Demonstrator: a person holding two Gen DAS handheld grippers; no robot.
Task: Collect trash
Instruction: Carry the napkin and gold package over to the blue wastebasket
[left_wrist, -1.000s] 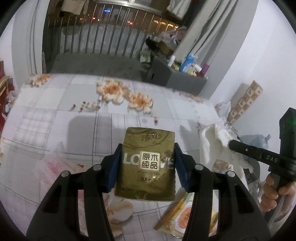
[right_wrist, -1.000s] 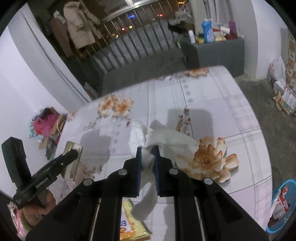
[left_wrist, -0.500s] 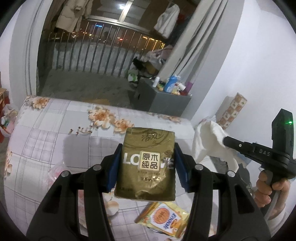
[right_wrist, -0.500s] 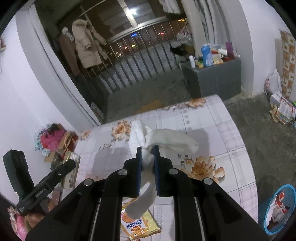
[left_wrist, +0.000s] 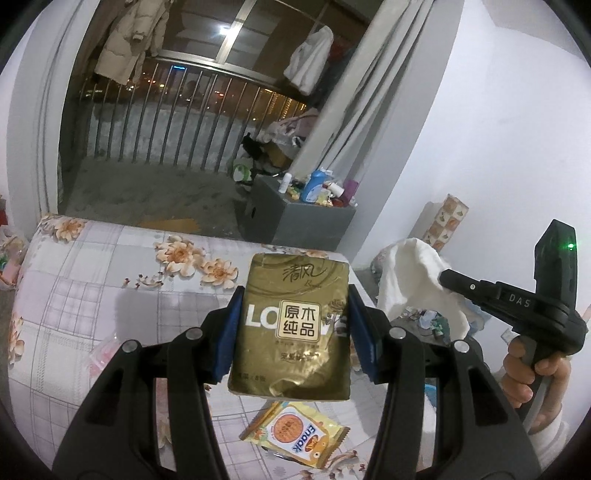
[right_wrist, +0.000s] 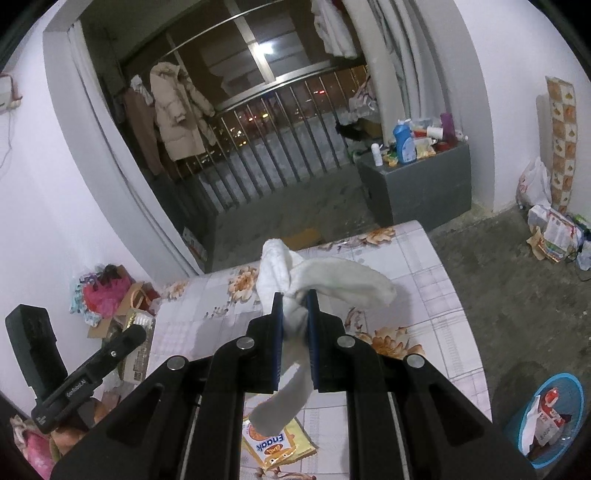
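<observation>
My left wrist cam looks forward along its fingers, angled down over the floral table (left_wrist: 92, 295) toward the balcony railing (left_wrist: 166, 122), close behind the jaws. My right wrist cam faces the same way from the table's other side, catching floor and the blue bin (right_wrist: 546, 417). Both share table, yellow snack wrapper (left_wrist: 295, 435), grey cabinet (right_wrist: 417, 184), and each other's gripper.

We are holding the left gripper (left_wrist: 293, 325) with its pads pressing a gold pack (left_wrist: 293, 328) between them, and the right gripper (right_wrist: 295, 325) nearly closed, pinching a white cloth (right_wrist: 295, 284) between its fingers.
</observation>
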